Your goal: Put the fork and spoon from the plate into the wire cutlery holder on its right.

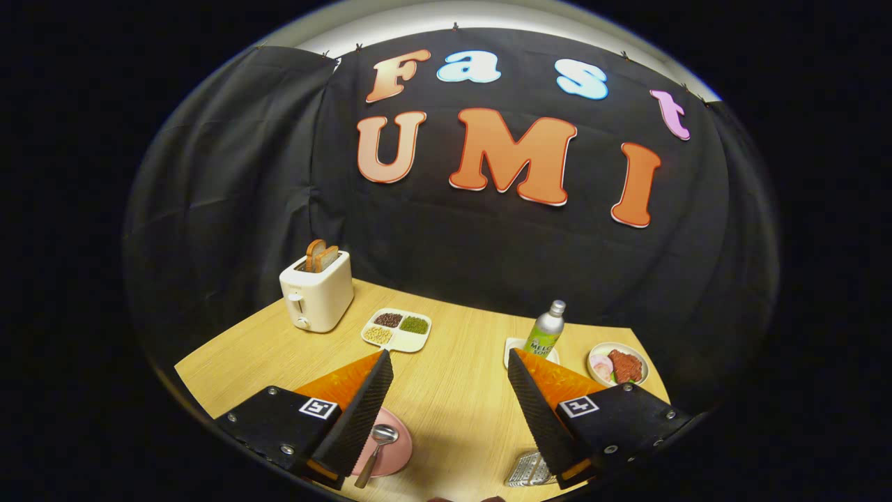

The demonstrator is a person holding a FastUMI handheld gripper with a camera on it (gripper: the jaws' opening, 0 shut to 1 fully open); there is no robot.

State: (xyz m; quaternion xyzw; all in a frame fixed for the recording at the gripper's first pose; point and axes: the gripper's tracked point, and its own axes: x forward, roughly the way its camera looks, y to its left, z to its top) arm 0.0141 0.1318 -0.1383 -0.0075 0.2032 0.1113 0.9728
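My gripper (449,362) is open, its two orange-and-black fingers spread wide above the wooden table with nothing between them. Low down, by the left finger (359,411), lies a pink plate (391,453), partly hidden under that finger. A metal spoon (376,446) rests on the plate, bowl away from me, handle pointing toward me. The fork is hidden from me. Below the right finger (536,411) a piece of the silver wire cutlery holder (528,470) peeks out, to the right of the plate.
At the back left stands a white toaster (317,293) with bread slices in it. A divided tray of beans (397,329) lies mid-table. A green bottle (545,333) on a small white dish and a bowl of food (618,364) sit at the back right.
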